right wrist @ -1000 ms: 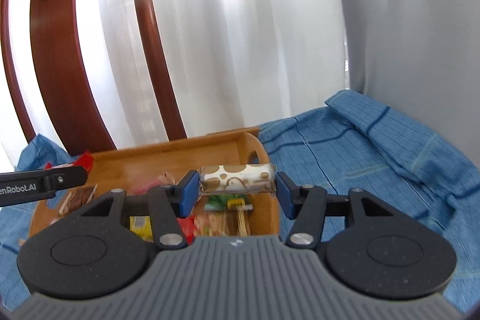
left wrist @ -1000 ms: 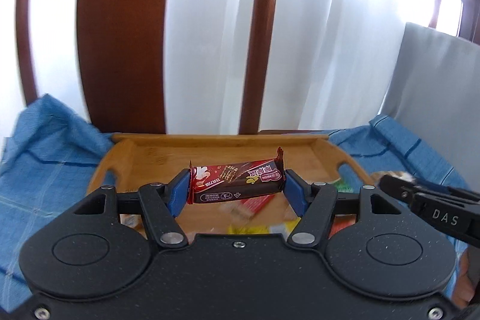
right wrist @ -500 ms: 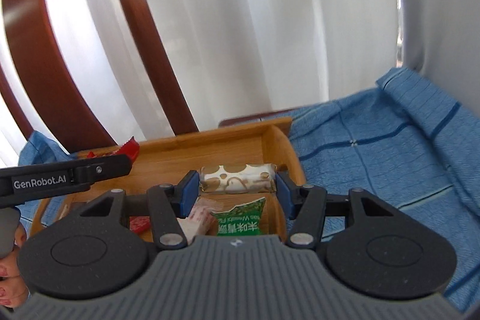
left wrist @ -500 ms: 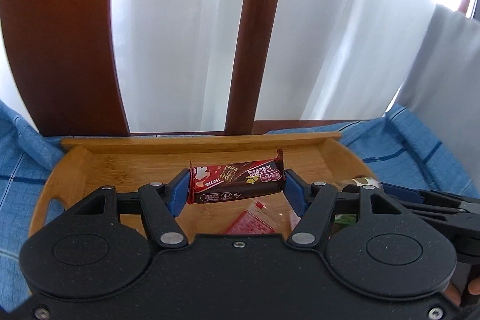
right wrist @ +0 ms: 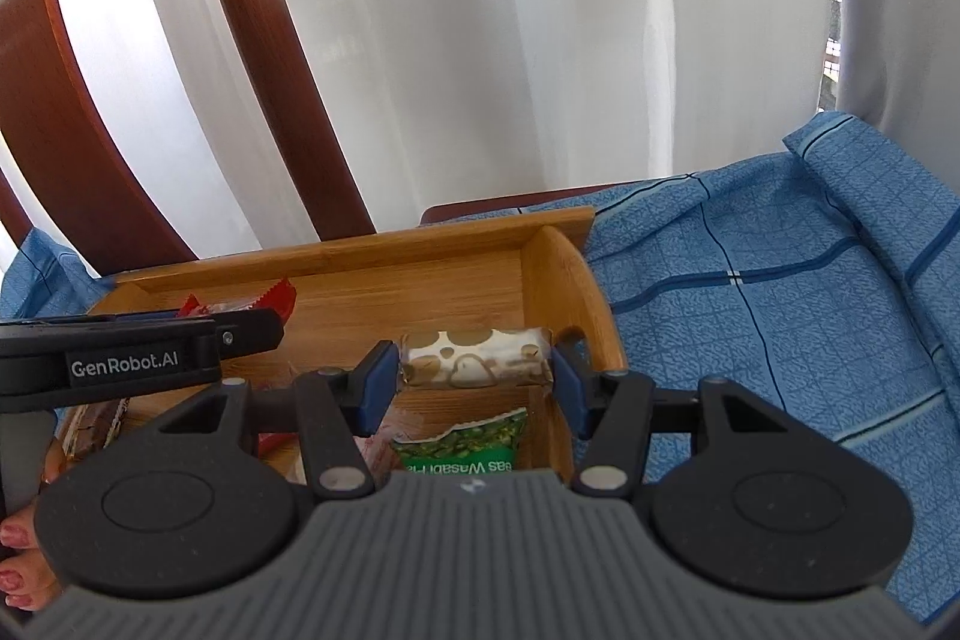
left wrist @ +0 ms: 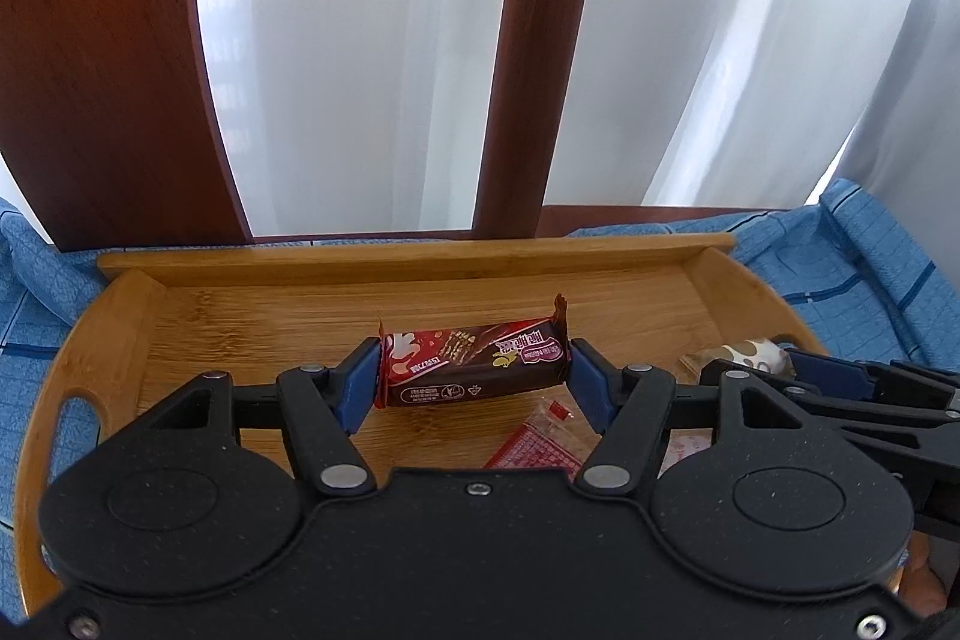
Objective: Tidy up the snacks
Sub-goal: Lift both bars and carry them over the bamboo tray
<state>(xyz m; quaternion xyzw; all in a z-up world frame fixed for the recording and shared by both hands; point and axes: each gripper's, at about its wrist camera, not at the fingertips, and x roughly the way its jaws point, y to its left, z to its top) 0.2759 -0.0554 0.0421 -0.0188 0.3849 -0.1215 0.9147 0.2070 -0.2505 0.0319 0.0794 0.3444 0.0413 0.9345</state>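
Note:
My left gripper [left wrist: 474, 370] is shut on a dark red chocolate bar [left wrist: 474, 361] and holds it above the middle of a wooden tray [left wrist: 420, 262]. My right gripper [right wrist: 475, 373] is shut on a clear-wrapped white and brown snack roll [right wrist: 475, 366] and holds it over the tray's right end [right wrist: 558, 280]. The snack roll [left wrist: 747, 355] and the right gripper show at the right in the left wrist view. The left gripper's finger [right wrist: 138, 352] crosses the left of the right wrist view with the bar's red wrapper end [right wrist: 279, 295] behind it.
The tray holds a red packet [left wrist: 534, 451] and a green wasabi pea packet [right wrist: 468, 442]. It sits on a blue checked cloth [right wrist: 780, 310]. Dark wooden chair slats [left wrist: 528, 40] and white curtains [right wrist: 510, 40] stand behind. A hand with painted nails [right wrist: 21, 562] shows at bottom left.
Both grippers have moved forward and lower over the tray, still holding their snacks. The tray now fills more of both views.

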